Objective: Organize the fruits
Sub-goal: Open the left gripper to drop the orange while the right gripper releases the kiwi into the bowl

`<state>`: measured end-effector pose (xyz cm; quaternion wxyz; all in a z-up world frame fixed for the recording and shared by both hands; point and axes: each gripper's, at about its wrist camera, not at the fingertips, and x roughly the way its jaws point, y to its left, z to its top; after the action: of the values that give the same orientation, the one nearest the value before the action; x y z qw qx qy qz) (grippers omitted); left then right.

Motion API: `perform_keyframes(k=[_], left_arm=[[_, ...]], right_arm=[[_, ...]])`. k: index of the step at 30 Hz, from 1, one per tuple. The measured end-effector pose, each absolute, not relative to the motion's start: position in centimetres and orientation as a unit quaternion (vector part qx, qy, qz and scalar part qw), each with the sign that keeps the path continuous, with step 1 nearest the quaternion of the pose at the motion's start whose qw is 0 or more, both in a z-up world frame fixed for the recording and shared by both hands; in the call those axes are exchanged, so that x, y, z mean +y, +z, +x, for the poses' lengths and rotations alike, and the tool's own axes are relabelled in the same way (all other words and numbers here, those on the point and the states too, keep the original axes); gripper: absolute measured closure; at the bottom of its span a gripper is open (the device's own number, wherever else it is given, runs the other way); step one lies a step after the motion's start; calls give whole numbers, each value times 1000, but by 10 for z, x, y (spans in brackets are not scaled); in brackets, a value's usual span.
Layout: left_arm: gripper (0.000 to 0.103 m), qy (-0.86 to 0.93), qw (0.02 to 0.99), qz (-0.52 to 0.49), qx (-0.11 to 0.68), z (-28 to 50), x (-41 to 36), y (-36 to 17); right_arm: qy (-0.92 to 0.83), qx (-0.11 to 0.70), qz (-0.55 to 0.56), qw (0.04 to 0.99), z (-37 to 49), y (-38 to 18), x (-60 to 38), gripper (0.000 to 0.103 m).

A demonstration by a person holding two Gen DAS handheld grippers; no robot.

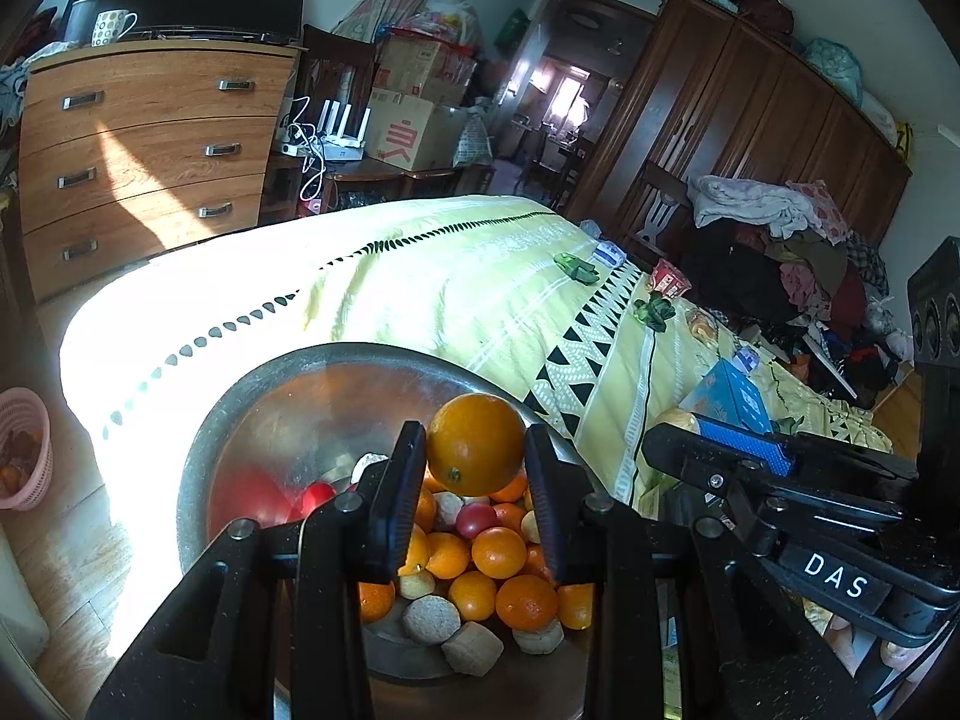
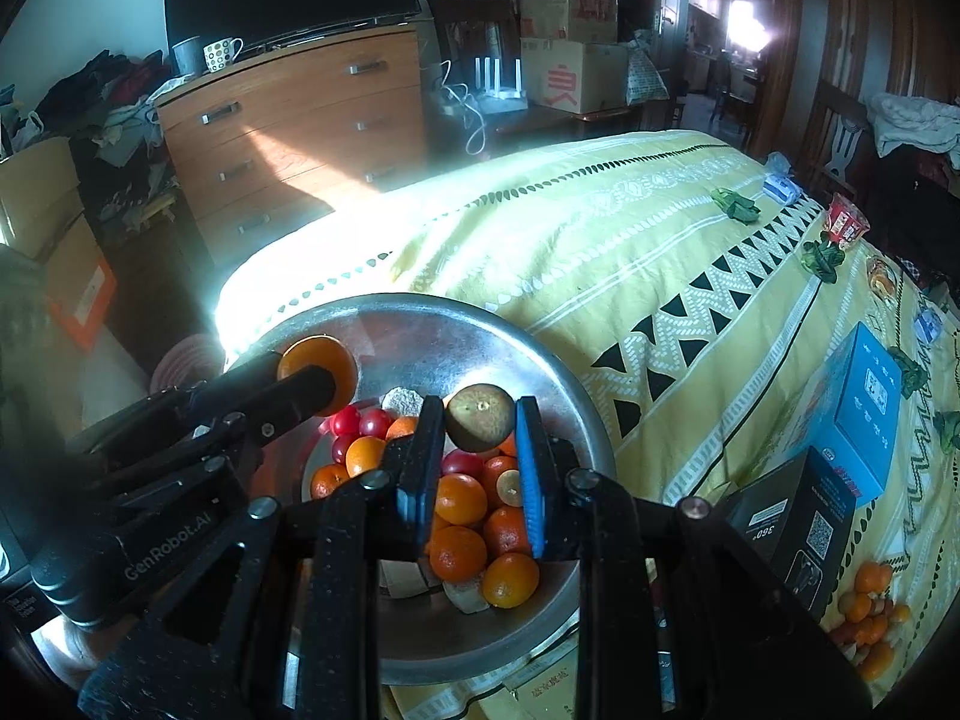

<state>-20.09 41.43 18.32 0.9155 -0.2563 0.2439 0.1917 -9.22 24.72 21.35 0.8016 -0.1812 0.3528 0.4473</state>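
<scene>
I hold a round, glossy orange pinched between the black ribbed pads of my left gripper, above the wide, dull-silver metal bowl. My right gripper is pressed onto a small, brownish-green, rough-skinned round fruit, caught between one black pad and one blue pad, over the same bowl.

In the bowl lies a heap of smooth oranges, shiny red round fruits and pale, grainy, biscuit-like lumps. In the right wrist view the left gripper enters from 9 o'clock, its orange over the bowl's rim at about 10 o'clock; white lettering on its black body reads "GenRobot.AI". In the left wrist view the right gripper enters from 3 o'clock, with a label reading "DAS".

The bowl rests on a yellow quilted bedspread patterned with black triangles and leaf-shaped dots. At 3 o'clock of the bowl stand a blue cardboard box and a black carton printed "360°" with a square code. At 4 o'clock lies a second small pile of oranges. Green leafy vegetables and a red printed cup lie towards 2 o'clock.

Beyond the bed, at 11 o'clock, stands a wooden chest of drawers with metal handles, bearing a spotted mug.
</scene>
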Motion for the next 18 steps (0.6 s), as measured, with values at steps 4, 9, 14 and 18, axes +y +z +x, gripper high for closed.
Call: perform_keyframes(k=[4,9,14,18], left_arm=[[69,193,914,-258,248,-200,414,181],[69,193,913,-259,251,-199,414,178],[69,196,910,-260,256,-199,415,176],[69,196,909,-260,259,-199,415,173]], right_arm=[[447,357,-183,799,-93,210,249,79],[447,359,-183,799,-94,209,250,79],[447,362,-183,797,-93,206,250,79],[447,364,-185,796,-93,204,252,79]])
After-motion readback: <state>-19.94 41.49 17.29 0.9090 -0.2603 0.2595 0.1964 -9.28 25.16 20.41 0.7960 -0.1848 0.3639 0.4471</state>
